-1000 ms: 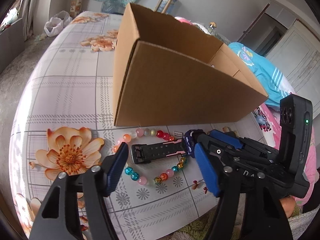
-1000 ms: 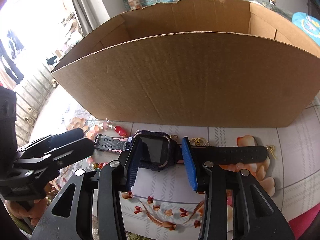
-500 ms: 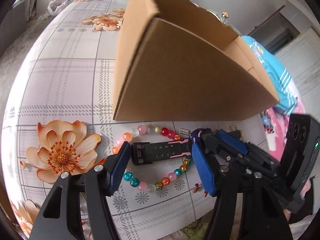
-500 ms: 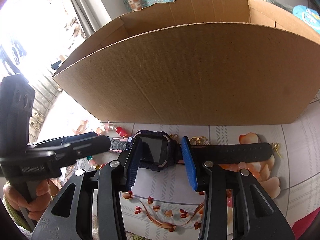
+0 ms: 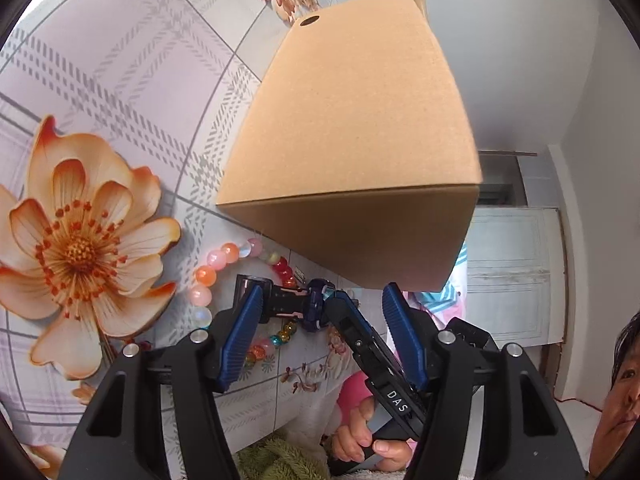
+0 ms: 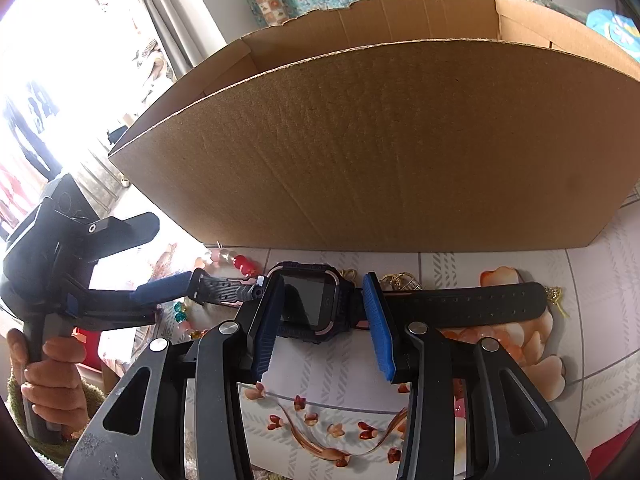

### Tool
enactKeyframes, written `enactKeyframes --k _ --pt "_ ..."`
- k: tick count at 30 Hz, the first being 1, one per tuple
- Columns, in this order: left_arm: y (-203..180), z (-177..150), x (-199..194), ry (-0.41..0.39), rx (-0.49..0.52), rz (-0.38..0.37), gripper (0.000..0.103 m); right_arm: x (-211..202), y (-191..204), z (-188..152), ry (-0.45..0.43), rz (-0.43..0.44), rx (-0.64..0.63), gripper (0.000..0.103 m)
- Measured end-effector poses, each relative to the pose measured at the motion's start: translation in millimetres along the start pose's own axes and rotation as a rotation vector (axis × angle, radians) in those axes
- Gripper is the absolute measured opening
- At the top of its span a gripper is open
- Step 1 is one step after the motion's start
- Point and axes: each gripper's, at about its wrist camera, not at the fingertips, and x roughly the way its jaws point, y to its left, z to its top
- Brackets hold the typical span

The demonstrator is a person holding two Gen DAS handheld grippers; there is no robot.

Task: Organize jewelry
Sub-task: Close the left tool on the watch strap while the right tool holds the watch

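Note:
A black smartwatch lies on the table in front of a cardboard box. My right gripper is open, its blue pads either side of the watch face. The watch's long strap runs right; the short strap runs left. My left gripper is open and rolled sideways, with the short strap between its fingers. A bracelet of coloured beads lies under the strap. The box also shows in the left wrist view.
The tablecloth is checked with orange flowers. Small gold pieces lie behind the watch by the box wall. The table's near edge is close below both grippers. A person's face is at lower right.
My left gripper has rolled sideways and moved in over the short strap. My right gripper and the watch have stayed put.

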Motion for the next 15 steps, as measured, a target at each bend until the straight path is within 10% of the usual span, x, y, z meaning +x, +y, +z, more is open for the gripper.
enactKeyframes --k 10,15 --pt "-51.5 -19.1 24.1 -0.005 0.298 0.469 0.043 2.6 4.5 -2.4 -0.007 0.005 -0.003 0.038" --pt "-59.7 -22.6 45.3 0.000 0.362 0.556 0.020 1.8 4.7 -3.8 -0.011 0.011 -0.004 0.038"
